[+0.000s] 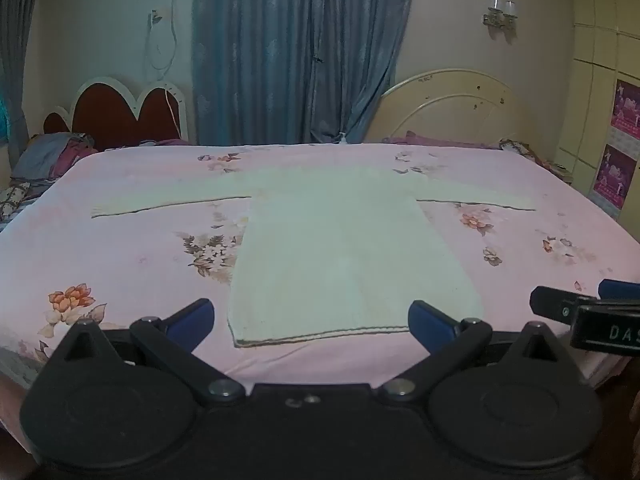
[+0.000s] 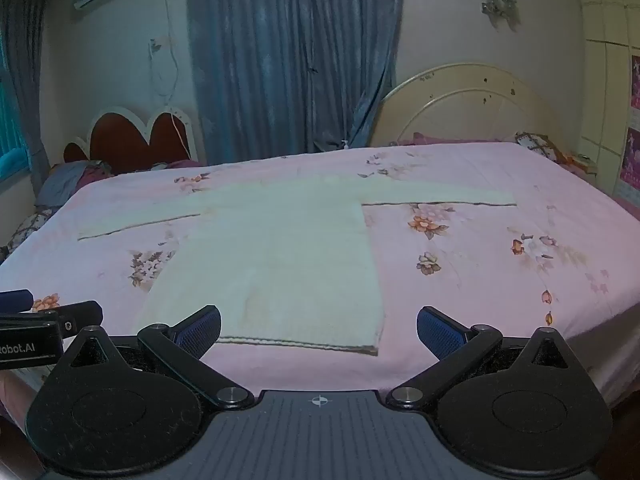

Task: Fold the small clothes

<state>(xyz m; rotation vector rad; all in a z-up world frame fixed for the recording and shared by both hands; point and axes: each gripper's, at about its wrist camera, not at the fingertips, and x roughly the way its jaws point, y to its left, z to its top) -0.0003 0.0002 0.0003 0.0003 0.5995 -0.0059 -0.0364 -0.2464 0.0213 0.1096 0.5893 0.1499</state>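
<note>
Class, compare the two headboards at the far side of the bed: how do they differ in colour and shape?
The left headboard is dark red with a white scalloped rim; the right headboard is cream all over. The left headboard has lobed, heart-like curves; the right headboard is one broad arch with dark specks. Both stand against the wall by the blue curtain.

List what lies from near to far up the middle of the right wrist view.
Right gripper, open → sweater hem → sweater, flat with sleeves spread → pink floral bedsheet → blue curtain.
</note>
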